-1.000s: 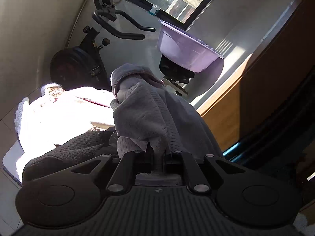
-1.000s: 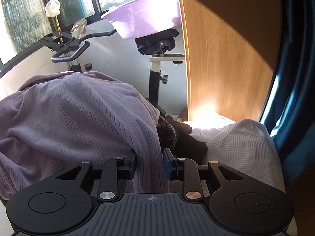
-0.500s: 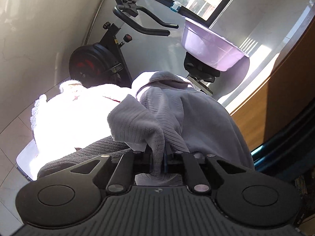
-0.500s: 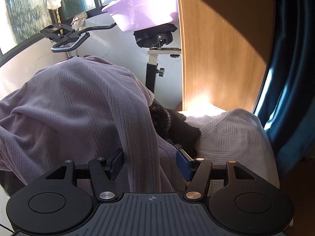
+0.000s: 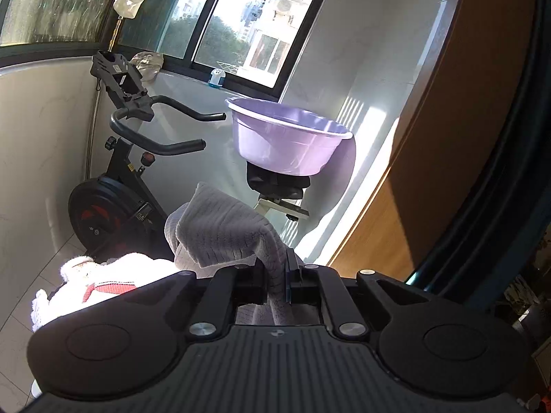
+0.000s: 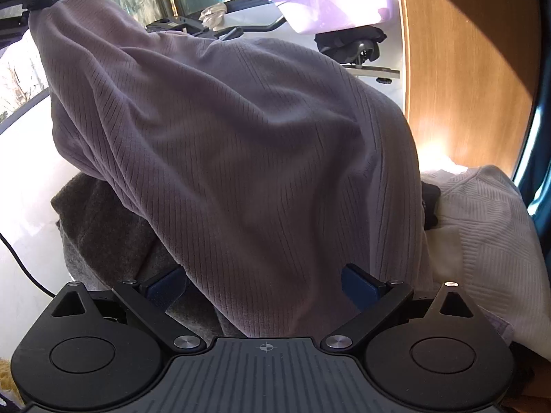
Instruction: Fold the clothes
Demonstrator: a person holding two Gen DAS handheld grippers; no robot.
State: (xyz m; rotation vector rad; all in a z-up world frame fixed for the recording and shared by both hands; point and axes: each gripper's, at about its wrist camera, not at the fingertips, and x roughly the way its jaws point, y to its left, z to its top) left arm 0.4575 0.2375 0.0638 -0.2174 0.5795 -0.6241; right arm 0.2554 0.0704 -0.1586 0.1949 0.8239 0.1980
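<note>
While the left gripper [image 5: 275, 275] keeps its jaws nearly closed on a bunched edge of the grey ribbed sweater [image 5: 220, 227], the left wrist view shows that cloth rising out of the jaws as a peaked fold, up and a little to the left, with the rest dropping out of sight below the gripper body. Beyond it lie a white fluffy garment [image 5: 103, 275], an exercise bike [image 5: 131, 172] and a purple basin [image 5: 286, 141] perched on the bike's seat

From the right wrist view, the right gripper [image 6: 263, 284] has just been opening and its jaws now stand wide apart, pads clear of the fabric, holding nothing. The sweater [image 6: 224, 137] hangs like a tent straight ahead, its long axis running from the raised upper-left corner, where it is pinched, down toward these jaws; its lower hem drapes between the spread fingers [image 6: 358, 284]. A dark grey garment [image 6: 103, 227] lies beneath at left, a white knit [image 6: 482, 227] at right. The free hem sits nearest this right gripper, so I judge the next grasp falls to it
</note>
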